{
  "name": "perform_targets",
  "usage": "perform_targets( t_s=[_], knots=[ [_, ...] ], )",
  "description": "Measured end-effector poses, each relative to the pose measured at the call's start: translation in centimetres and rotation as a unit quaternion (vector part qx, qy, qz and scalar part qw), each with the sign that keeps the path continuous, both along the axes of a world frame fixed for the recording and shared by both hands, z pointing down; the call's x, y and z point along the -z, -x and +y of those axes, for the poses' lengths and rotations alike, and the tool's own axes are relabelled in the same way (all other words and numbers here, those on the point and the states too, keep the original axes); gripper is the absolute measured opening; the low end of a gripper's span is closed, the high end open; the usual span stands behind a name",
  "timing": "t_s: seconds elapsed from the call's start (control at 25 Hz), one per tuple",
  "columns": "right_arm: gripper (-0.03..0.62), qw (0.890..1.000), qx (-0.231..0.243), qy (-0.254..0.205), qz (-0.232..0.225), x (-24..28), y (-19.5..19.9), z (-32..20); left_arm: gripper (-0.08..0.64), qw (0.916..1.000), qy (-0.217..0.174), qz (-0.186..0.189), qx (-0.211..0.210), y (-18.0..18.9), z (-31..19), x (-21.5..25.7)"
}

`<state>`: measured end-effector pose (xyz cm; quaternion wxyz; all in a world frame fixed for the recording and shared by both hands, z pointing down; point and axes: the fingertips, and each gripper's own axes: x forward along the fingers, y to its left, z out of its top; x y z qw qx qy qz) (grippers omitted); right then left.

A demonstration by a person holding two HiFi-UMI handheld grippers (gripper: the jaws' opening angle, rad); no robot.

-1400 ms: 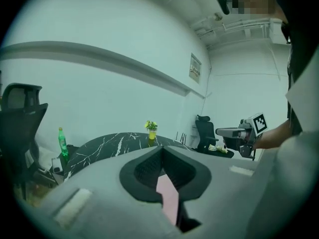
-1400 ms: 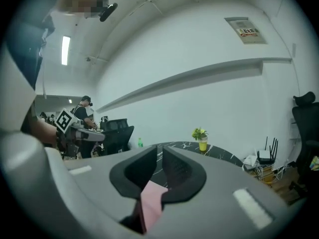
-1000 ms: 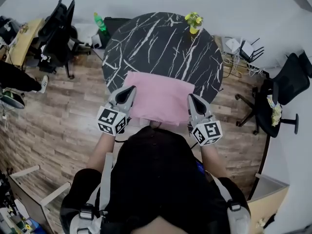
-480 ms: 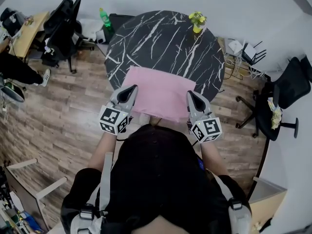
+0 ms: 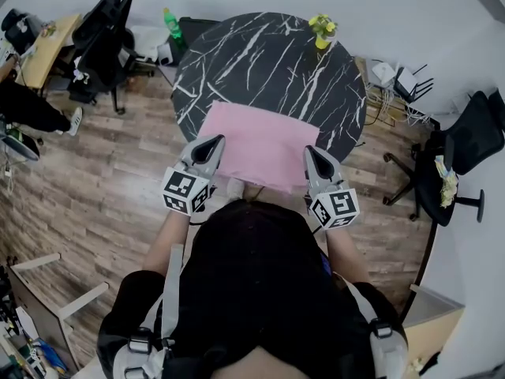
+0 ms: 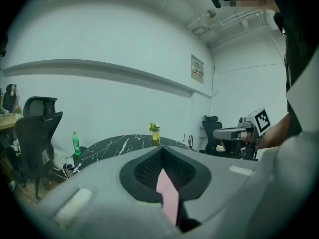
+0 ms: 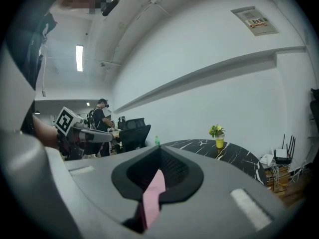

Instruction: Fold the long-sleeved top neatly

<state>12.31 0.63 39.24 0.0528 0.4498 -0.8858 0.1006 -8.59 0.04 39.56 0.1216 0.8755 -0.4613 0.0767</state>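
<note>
Two pairs of jaws are closed tight, and each gripper view shows a narrow strip of pink cloth nipped between the pads. The left gripper (image 5: 210, 144) and the right gripper (image 5: 313, 153) hold the long-sleeved top (image 5: 260, 140) at its two near corners, with the near edge stretched between them. Beyond the jaws, the top's far part lies flat on the black marble table (image 5: 268, 54), while its near part overhangs the table's rim towards the person. Little has changed in the past second. The grip has stayed the same on both sides. The left gripper has eased forward a touch and the right has barely stirred. The pink rectangle now sits slightly farther onto the marble, with less of it hanging off the near rim. That looks like the start of carrying the near edge away from the person, either to lay the cloth fully on the table or to fold it over the far part. Which of the two it is cannot be told yet, and no new crease shows.
</note>
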Motion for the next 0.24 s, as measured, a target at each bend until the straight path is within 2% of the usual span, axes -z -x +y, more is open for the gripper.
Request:
perform_targets(
  t_s=[0.24],
  knots=[
    [0.005,1.000,-0.004,0.003,0.002,-0.16,-0.64,-0.38,0.008,1.0000,0.007,0.001,-0.002,-0.19,-0.01,-0.52]
  ],
)
